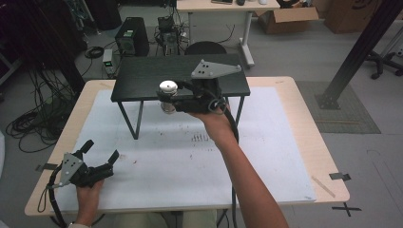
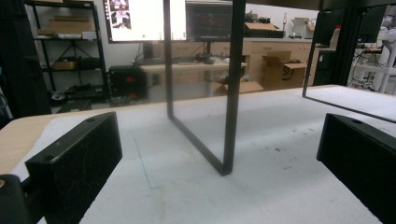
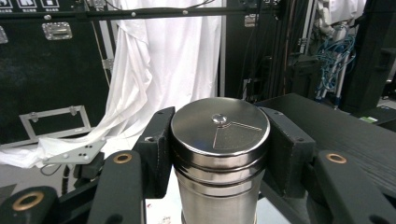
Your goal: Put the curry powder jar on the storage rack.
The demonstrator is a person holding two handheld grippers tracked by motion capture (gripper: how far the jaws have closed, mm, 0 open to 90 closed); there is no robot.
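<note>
A shiny metal shaker [image 3: 219, 154] with a flat round lid stands upright between my right gripper's [image 3: 219, 144] two black jaws, which press on its sides. From above, the shaker [image 1: 167, 95] hangs in the air at the front edge of the small black shelf table [image 1: 142, 78], with the right gripper [image 1: 171, 99] shut on it and pointing left. My left gripper [image 1: 100, 151] rests low at the table's front left corner, jaws wide apart. Between those jaws [image 2: 219, 154] there is only white table cover.
The black shelf table stands on thin legs [image 2: 231, 88] at the back middle of the white-covered table [image 1: 266, 161]. Beyond the table lie cables [image 1: 33, 123], a computer tower [image 1: 131, 37] and cardboard boxes [image 1: 285, 19].
</note>
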